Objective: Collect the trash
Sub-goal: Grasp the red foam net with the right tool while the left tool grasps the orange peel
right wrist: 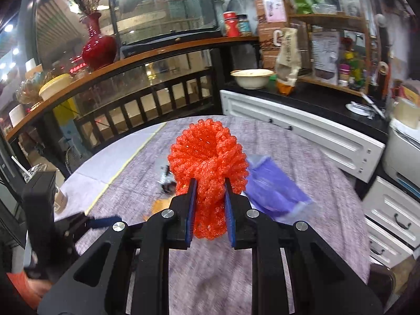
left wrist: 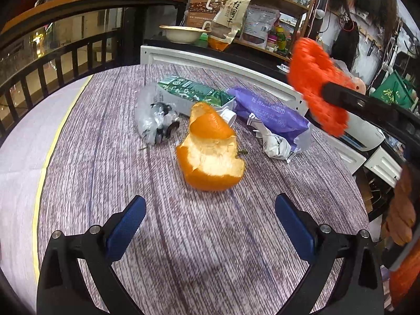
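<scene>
The right gripper (right wrist: 209, 183) is pinched on an orange foam net (right wrist: 207, 162), its blue pads (right wrist: 192, 204) squeezing the net's waist; the net is lifted clear of the table (right wrist: 302, 249), and its lower end is cut off behind the fingers. The left gripper (left wrist: 210, 207) hovers wide apart and empty just short of an orange peel (left wrist: 210, 155) lying on the tabletop. Behind the peel lie a green carton (left wrist: 194, 93), partly hidden by it, a crumpled clear wrapper (left wrist: 155, 115) with dark bits too blurred to name, and a purple tissue pack (left wrist: 270, 113) over crushed white paper (left wrist: 273, 141). In the right wrist view the purple pack is smeared by motion
</scene>
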`<state>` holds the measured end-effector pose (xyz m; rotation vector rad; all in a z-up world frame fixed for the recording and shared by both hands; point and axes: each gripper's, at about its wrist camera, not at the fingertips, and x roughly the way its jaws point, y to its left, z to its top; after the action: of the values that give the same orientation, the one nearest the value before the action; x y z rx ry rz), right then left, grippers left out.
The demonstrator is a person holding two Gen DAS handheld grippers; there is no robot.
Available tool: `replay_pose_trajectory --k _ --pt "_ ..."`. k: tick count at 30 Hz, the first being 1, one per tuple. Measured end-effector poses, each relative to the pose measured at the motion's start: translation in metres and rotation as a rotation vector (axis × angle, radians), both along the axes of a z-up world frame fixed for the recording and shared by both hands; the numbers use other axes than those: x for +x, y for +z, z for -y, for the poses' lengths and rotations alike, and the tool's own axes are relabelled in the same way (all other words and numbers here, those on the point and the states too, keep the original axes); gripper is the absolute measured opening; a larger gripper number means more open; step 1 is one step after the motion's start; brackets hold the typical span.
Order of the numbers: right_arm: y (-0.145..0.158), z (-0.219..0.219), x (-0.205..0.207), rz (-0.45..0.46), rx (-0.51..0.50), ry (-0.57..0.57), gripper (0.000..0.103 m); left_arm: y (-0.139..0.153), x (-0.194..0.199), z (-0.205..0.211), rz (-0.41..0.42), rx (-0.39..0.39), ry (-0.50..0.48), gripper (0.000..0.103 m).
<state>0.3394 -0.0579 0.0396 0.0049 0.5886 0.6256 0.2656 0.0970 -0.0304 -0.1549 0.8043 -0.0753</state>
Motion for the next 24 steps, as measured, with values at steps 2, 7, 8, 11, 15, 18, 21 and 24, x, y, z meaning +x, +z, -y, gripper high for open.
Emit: replay_pose_trajectory --k 2,7,8,11,15,18,21,24 --pt "-0.003 0.014 -0.006 0.002 -0.007 -0.024 0.02 -0.002 0.01 0.007 -0.014 0.018 -0.016 0.097" --pt "-0.014 0.036 -0.018 -0.019 -0.006 -0.049 0.02 -0.012 0.036 0.015 -0.044 0.058 0.003 0.097" --pt "-0.015 0.041 -0.021 -0.025 -0.001 -0.054 0.02 -0.013 0.04 0.015 -0.05 0.058 0.007 0.097" --pt "-0.019 0.053 -0.028 -0.04 0.013 -0.063 0.02 -0.018 0.053 0.016 -0.077 0.08 0.02 0.097" --pt "-0.021 0.062 -0.037 -0.043 0.024 -0.063 0.02 -0.021 0.06 0.015 -0.093 0.076 0.028 0.084" --pt "-0.022 0.067 -0.043 -0.038 0.026 -0.068 0.02 -0.023 0.059 0.015 -0.104 0.069 0.045 0.067" --pt "-0.023 0.071 -0.045 -0.034 0.031 -0.081 0.02 -0.022 0.055 0.013 -0.089 0.043 0.061 0.059" --pt "-0.026 0.074 -0.045 -0.048 0.043 -0.091 0.02 -0.02 0.05 0.012 -0.071 0.027 0.068 0.051"
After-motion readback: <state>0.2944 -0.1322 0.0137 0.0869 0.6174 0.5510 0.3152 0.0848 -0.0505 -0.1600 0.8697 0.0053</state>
